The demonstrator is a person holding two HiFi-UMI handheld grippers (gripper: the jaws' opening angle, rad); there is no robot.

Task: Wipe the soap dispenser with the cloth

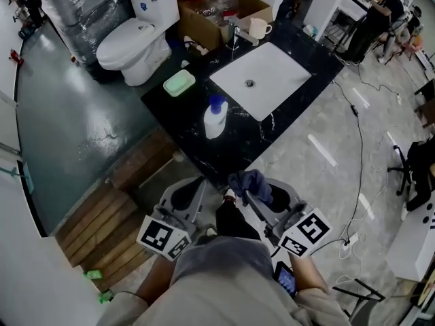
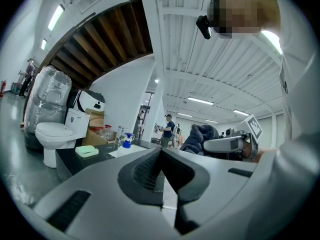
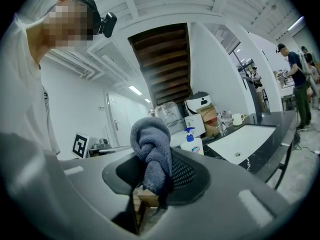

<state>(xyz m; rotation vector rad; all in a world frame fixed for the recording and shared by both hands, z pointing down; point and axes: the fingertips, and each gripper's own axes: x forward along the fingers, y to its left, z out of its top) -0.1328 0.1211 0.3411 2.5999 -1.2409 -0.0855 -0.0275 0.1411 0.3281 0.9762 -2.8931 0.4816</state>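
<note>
Cloth (image 3: pixel 152 149): dark blue-grey, bunched and twisted into a knot; pinched between the jaws of the right claw (image 3: pixel 155 170), its bulk standing up above them.
Right claw: pressed shut onto the cloth; held in front of the person, short of the near edge of the bench (image 1: pixel 234 145), side by side with the left claw (image 2: pixel 161 154) and apart from it.
Left claw: jaws pressed together, nothing between them.
Soap dispenser (image 1: pixel 215 117): white bottle with blue pump; stood upright on the bench, just beside the near-left corner of the sink (image 1: pixel 272 80); well apart from both claws and from the cloth.
Bench: black stone top with white veining.
Sink: white rectangular basin set into the bench, drain at its middle.
Soap dish (image 1: pixel 179 83): pale green; lay on the bench beyond the soap dispenser, toward the toilet.
Mug (image 1: pixel 258 27): white; stood at the far end of the bench, past the sink.
Toilet (image 1: pixel 132 43): white; stood on the floor beyond the bench.
Cardboard box (image 1: pixel 204 26): open, between toilet and mug.
Wooden boards (image 1: pixel 102 229): lay on the floor, left of the person.
</note>
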